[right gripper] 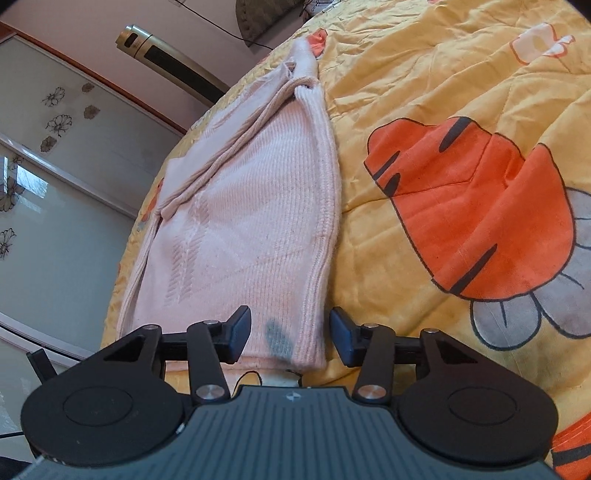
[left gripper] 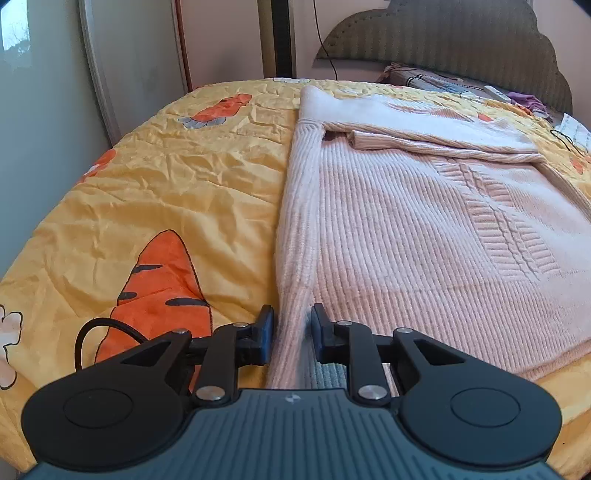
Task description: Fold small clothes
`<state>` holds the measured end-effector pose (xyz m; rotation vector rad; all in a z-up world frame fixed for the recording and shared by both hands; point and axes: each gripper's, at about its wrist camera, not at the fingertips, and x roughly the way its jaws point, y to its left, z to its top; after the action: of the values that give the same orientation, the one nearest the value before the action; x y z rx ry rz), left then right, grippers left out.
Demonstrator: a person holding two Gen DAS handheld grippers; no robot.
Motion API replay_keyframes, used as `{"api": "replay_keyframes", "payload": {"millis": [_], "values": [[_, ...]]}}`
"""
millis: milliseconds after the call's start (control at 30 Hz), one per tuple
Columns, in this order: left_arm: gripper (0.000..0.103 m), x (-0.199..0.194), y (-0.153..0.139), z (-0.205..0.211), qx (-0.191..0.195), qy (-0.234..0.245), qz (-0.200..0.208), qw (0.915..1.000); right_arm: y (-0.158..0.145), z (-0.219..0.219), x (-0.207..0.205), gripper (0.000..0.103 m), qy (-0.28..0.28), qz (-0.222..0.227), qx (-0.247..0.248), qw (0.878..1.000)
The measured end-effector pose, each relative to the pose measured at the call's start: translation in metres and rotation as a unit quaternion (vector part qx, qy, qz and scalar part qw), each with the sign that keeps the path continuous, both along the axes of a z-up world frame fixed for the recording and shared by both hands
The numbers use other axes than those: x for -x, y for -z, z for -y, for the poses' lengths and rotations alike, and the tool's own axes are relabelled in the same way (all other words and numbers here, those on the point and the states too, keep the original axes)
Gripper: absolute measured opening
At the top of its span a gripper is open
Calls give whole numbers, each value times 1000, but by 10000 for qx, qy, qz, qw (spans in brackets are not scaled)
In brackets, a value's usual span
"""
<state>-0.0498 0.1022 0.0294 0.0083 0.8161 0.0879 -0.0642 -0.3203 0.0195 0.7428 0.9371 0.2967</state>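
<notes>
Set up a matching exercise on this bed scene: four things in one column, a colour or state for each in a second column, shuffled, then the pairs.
Things
1. sweater
2. bedspread
3. left gripper
4. right gripper

Colour or state
A. yellow, with orange carrot prints
B. open, fingers either side of the hem corner
C. pale pink ribbed knit, sleeves folded in
D. fingers close around the folded edge, gaps still showing

Pairs: 1-C, 2-A, 3-D, 4-B

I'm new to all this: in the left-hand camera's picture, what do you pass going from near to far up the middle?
Left gripper → pink knit sweater → its cream folded part → yellow carrot-print quilt → grey headboard.
</notes>
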Motion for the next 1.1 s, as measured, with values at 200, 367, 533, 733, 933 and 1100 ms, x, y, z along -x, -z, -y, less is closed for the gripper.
{"api": "replay_keyframes", "payload": {"millis": [200, 367, 533, 733, 933, 1100], "values": [[23, -1, 3, 3, -36, -37, 122, 9999, 8, 1, -13, 61, 0, -11, -418, 9991], [17, -3, -2, 2, 222, -83, 16, 9997, 19, 7, -17, 32, 195, -91, -905, 9957], [10, -5, -11, -13, 581, -178, -46, 9981, 21, 3, -9, 15, 115, -123, -785, 9968], [10, -12, -44, -40, 1453, -263, 182, 9889, -2, 7, -15, 15, 123, 269, -1242, 9918], [10, -35, -75, -63, 2273, -360, 474, 9720, -39, 16, -38, 15, 70, 805, -1812, 9801], [10, -74, -99, -65, 2113, -366, 834, 9732, -68, 20, -79, 15, 34, 1258, -1912, 9734]]}}
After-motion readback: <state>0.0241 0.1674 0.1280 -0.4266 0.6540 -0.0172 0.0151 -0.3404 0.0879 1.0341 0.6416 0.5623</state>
